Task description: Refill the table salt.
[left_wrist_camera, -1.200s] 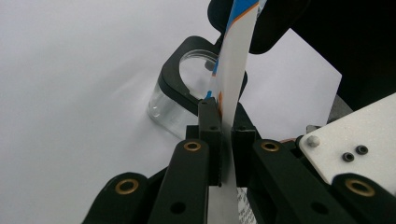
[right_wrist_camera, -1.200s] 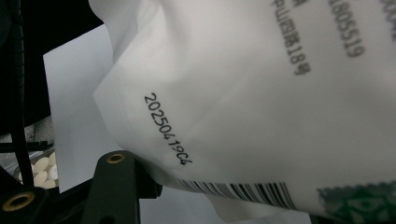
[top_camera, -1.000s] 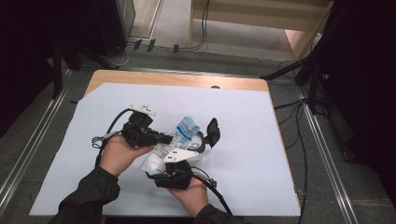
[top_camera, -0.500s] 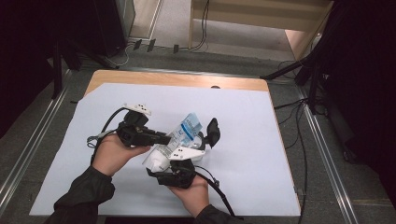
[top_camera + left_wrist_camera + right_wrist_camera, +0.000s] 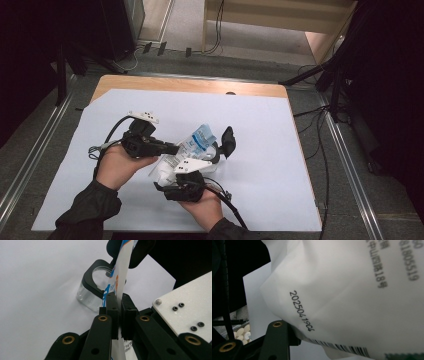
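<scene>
Left gripper view, left claw (image 5: 117, 312) clenched on white pouch (image 5: 121, 270), clear cup (image 5: 93, 293) beyond, right claw's (image 5: 186, 176) grip unclear.

Free room and obstacles. The white sheet (image 5: 250, 120) on the table (image 5: 165, 85) lies bare along its far edge, left edge and right edge. Near the middle of the near edge, the printed pouch (image 5: 197, 142), clear cup (image 5: 93, 293) and black holder (image 5: 228, 141) crowd together between left claw (image 5: 172, 148) and right claw (image 5: 187, 167).
</scene>
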`<state>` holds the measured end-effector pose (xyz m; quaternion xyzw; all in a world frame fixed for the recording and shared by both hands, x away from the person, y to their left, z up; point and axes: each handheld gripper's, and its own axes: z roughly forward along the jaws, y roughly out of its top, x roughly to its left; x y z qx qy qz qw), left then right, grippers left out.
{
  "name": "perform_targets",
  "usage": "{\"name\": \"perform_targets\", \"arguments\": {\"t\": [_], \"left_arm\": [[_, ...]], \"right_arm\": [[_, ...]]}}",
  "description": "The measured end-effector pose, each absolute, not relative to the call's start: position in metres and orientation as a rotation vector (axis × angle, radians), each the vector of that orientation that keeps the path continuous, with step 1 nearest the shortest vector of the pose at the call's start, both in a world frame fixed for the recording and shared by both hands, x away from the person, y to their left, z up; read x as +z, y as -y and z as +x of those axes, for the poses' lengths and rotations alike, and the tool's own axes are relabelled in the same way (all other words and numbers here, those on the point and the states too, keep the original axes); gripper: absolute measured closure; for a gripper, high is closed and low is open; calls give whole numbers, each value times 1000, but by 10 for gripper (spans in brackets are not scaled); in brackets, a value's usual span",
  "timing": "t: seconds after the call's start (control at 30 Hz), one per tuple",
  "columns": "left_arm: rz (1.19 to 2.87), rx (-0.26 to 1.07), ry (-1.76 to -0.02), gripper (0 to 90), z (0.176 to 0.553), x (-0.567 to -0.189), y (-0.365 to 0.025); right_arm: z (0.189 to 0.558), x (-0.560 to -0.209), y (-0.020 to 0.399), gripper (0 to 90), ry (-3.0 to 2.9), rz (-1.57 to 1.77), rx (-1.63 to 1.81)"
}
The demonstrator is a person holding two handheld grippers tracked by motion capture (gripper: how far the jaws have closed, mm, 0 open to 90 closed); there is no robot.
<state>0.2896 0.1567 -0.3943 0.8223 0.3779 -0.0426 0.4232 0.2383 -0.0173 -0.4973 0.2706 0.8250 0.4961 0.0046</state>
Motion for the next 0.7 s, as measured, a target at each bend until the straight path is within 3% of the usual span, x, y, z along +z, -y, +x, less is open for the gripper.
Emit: {"name": "perform_targets", "arguments": {"t": [0.17, 0.5, 0.7], "left_arm": [[2055, -92, -936, 878, 288, -394, -156], [2046, -100, -897, 804, 286, -392, -161], [2056, -110, -907, 832, 285, -392, -163]], "right_arm": [[240, -498, 19, 559, -2592, 895, 1603], [240, -494, 20, 564, -2576, 922, 1700], [239, -494, 21, 564, -2581, 931, 1716]]}}
